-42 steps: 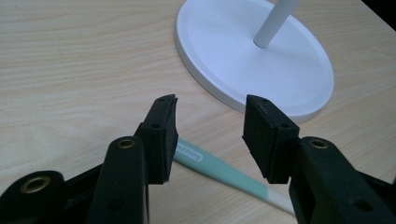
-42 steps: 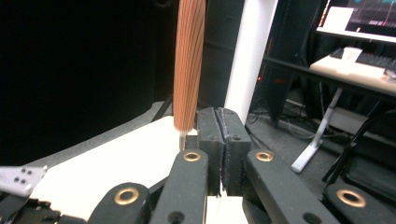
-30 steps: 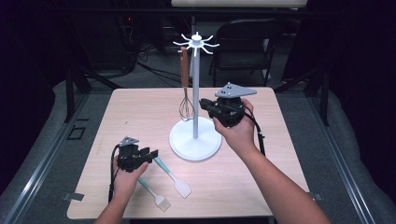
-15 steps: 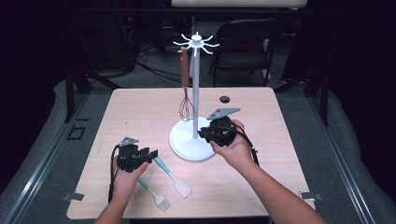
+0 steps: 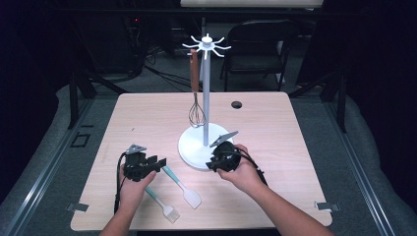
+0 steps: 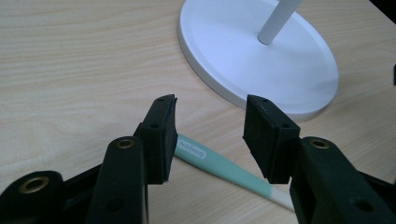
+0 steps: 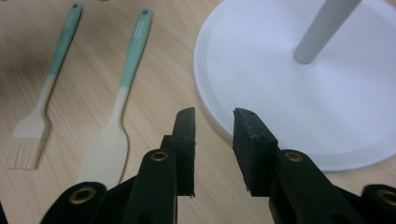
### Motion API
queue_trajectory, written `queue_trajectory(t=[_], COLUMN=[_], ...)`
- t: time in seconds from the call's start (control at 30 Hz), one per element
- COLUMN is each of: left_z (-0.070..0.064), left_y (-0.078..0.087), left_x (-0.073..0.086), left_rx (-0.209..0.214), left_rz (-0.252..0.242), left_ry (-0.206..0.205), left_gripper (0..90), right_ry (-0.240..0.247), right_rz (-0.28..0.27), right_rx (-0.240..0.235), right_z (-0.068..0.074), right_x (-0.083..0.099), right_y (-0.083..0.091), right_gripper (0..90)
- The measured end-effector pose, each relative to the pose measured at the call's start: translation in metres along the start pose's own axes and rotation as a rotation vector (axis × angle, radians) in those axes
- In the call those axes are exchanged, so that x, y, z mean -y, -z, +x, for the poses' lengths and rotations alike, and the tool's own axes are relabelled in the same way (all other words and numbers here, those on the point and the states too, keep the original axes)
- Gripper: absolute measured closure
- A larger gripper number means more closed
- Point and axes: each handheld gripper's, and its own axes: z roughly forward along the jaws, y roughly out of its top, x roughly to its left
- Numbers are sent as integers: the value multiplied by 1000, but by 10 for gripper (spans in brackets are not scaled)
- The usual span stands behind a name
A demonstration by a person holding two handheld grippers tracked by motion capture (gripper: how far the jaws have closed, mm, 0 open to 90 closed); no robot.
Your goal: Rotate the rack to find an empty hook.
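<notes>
A pale wooden table (image 5: 305, 147) stood in a dark room. The mint-handled spatula (image 6: 219, 164) lay between the wide-open left gripper (image 6: 210, 126); the right gripper (image 7: 212, 135) gaped narrowly.

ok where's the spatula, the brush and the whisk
spatula (image 7: 122, 100): right gripper view, on its neck below the teal handle
brush (image 7: 29, 142): right gripper view, on the bristle head
whisk (image 5: 196, 114): high view, on the wire loops, hanging from the stand

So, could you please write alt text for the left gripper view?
An open black left claw hovers over the mint-green handle of a spatula lying on a light wood table. Behind it sits the round white base of a stand with its pole rising out of view.
</notes>
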Motion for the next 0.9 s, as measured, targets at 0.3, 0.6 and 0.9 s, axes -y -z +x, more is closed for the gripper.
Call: queue_trajectory(t=[0.3, 0.6, 0.9], left_z=[0, 1, 1], left_y=[1, -1, -1], left_x=[0, 1, 1], left_rx=[0, 3, 3], left_rz=[0, 12, 7], left_ry=[-1, -3, -2], left_gripper=[540, 540, 540], right_ry=[54, 91, 116], right_rz=[44, 74, 96], right_rx=[-46, -78, -66], right_z=[27, 60, 77], right_x=[-1, -1, -5], right_y=[-28, -59, -83], right_gripper=[682, 683, 707])
